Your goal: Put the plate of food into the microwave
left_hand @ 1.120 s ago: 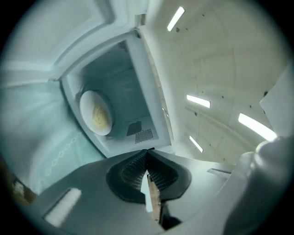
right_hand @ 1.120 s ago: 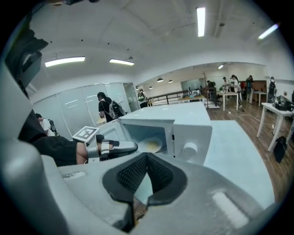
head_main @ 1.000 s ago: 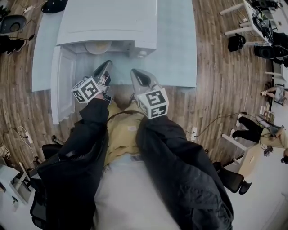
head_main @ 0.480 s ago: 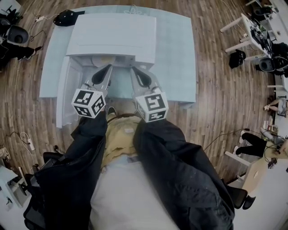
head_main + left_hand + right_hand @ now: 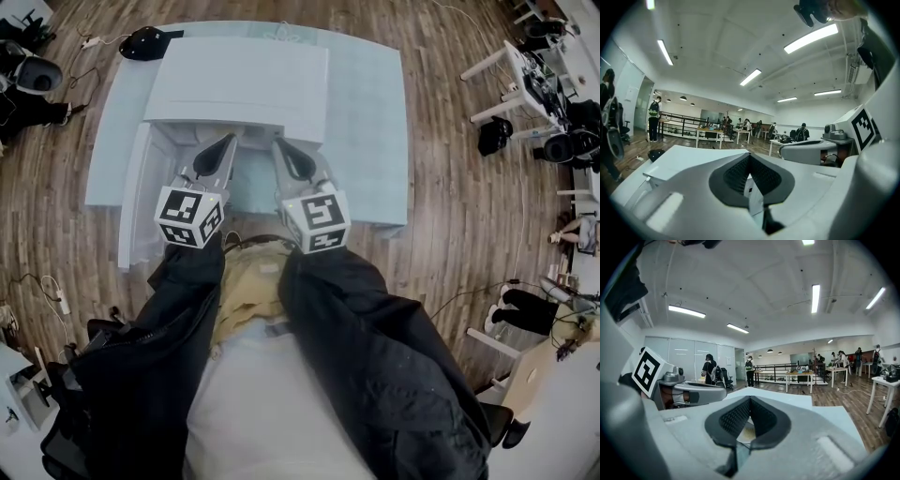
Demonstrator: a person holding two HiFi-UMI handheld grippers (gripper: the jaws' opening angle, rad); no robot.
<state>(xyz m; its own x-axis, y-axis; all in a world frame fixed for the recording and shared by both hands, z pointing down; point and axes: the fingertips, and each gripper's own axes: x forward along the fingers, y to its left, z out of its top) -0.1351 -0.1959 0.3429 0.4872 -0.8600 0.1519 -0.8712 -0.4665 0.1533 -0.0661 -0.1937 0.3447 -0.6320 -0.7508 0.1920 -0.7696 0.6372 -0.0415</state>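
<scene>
The white microwave (image 5: 234, 80) stands on a pale blue table (image 5: 370, 122), its door (image 5: 136, 202) swung open to the left. My left gripper (image 5: 225, 141) and right gripper (image 5: 279, 145) hover side by side in front of the open cavity, held nearly level. Both are shut with nothing between the jaws. In the left gripper view the left gripper (image 5: 750, 155) has its pads meeting above the microwave top. In the right gripper view the right gripper (image 5: 750, 398) shows a pale plate with yellowish food (image 5: 749, 433) through the gap below its pads. In the head view I cannot make out the plate.
A black object (image 5: 148, 39) lies at the table's far left corner. White desks and chairs (image 5: 534, 75) stand to the right on the wooden floor, and cables trail along it. Several people stand by desks far off in both gripper views.
Both grippers have risen toward the head camera and now sit level, side by side. The left one has rolled upright. The plate seen in the cavity earlier is now covered.
</scene>
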